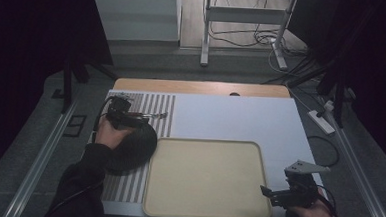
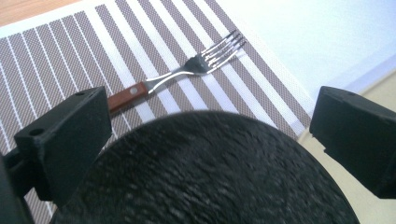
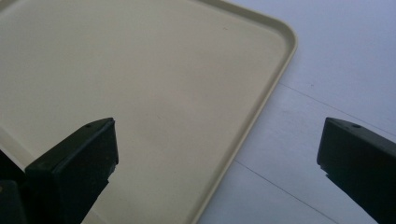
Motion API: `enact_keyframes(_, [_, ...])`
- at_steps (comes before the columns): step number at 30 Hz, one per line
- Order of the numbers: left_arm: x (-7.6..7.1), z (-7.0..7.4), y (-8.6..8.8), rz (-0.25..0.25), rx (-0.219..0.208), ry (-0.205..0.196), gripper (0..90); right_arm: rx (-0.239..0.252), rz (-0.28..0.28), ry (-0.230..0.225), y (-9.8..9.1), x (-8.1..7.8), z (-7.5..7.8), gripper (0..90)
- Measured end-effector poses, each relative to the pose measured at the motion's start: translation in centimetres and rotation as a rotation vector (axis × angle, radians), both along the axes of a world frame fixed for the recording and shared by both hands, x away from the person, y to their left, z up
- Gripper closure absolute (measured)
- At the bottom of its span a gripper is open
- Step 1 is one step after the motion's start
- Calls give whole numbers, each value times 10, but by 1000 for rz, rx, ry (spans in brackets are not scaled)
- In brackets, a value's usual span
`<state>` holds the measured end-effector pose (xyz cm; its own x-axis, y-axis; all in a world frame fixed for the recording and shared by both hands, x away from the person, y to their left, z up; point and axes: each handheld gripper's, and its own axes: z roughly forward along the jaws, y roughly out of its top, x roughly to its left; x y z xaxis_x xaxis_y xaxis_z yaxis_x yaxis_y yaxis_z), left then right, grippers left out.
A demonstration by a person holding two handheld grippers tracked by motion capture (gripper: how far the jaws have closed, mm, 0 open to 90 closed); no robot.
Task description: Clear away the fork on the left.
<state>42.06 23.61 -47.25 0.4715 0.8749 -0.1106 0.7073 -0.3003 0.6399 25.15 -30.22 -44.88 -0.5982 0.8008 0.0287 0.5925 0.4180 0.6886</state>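
While left tongs point(image 2: 205, 140) gape over black plate point(image 2: 205, 177), right tongs point(image 3: 217, 163) wide above tray point(image 3: 140, 93).

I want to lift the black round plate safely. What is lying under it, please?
The black plate lies on the striped placemat, its rim reaching the beige tray. The fork lies beyond it, apart. The open left gripper hovers there. Anything beneath the plate's middle is covered.

Black plate point(image 2: 205, 172), grey-and-white striped mat point(image 2: 70, 56), beige tray point(image 1: 207, 179).
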Motion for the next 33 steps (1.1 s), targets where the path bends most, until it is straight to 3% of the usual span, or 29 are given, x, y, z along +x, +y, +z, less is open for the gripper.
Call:
enact_keyframes(7, [17,-6,-5,-21,17,16,24,1,1,1,0,0,0,0])
enact_keyframes(10, [22,-9,-6,-30,42,12,101,1,1,2,0,0,0,0])
enact_keyframes(13, [26,-12,-5,-33,56,10,256,2,2,2,0,0,0,0])
enact_keyframes(16, [29,-14,-4,-45,51,18,477,2,3,2,0,0,0,0])
enact_keyframes(20, [39,-20,-7,-87,69,68,776,3,4,4,0,0,0,0])
enact_keyframes(22, [43,-23,-8,-89,68,88,880,3,5,4,0,0,0,0])
enact_keyframes(27, [54,-35,-13,-92,86,131,890,3,5,4,-1,0,0,0])
enact_keyframes(33, [62,-44,-14,-70,110,158,891,7,8,4,-1,0,0,0])
